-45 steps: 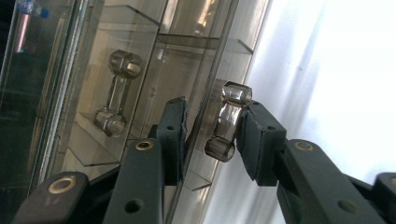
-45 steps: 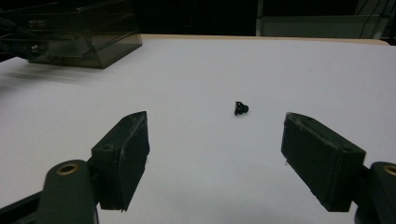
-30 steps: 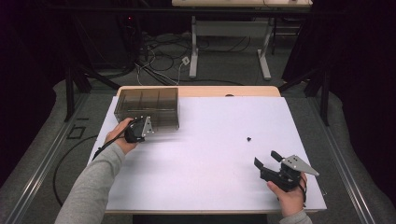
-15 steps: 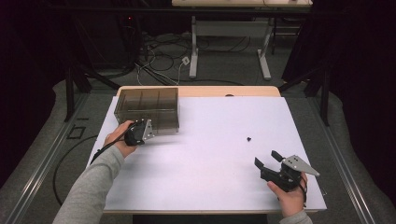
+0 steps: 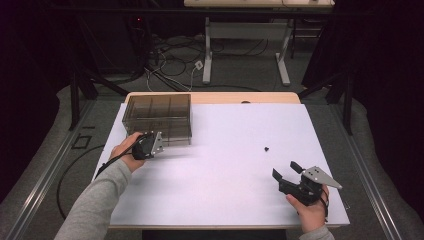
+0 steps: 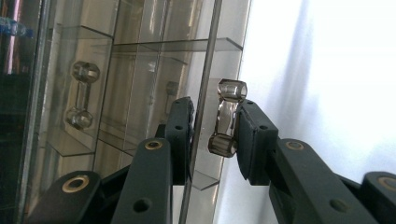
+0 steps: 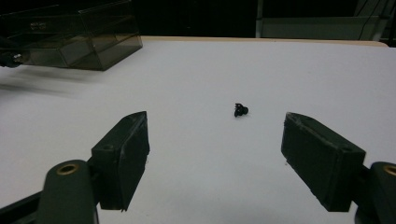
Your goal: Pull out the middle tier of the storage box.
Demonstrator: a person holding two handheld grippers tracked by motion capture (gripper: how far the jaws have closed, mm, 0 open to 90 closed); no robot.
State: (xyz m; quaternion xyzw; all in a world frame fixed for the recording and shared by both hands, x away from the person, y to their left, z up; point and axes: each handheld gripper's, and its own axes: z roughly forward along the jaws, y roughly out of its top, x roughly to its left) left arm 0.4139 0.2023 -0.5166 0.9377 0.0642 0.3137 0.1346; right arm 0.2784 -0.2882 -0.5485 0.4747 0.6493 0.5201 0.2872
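A white counter (image 5: 225, 165) carries a smoky, see-through plastic drawer box (image 5: 159, 118) at its far left corner. The box has several small drawers, each with a clear knobbed handle.

The left gripper (image 5: 151, 145), held in the person's left hand (image 5: 126, 151), is pressed up against the front of the box. In the left gripper view, its two black fingers (image 6: 180, 133) sit on either side of one drawer handle (image 6: 227, 117) and the drawer's front panel. One finger touches the handle's side, while the other lies against the panel. A narrow gap shows between them, so the fingers are nearly closed around the handle, though I cannot tell whether they are actually squeezing it. A second handle (image 6: 82, 101) shows on the neighbouring drawer, deeper in that view.

The right gripper (image 5: 290, 177) rests near the front right corner of the counter in the person's right hand (image 5: 310, 210), with a grey three-cornered plate (image 5: 320, 176) on top. Its fingers (image 7: 123, 156) are spread wide apart and hold nothing.

A small black object (image 7: 240, 110) lies alone on the bare counter, well apart from the box and ahead of the right gripper, seen between its open fingers in the right gripper view. It is too small to identify.
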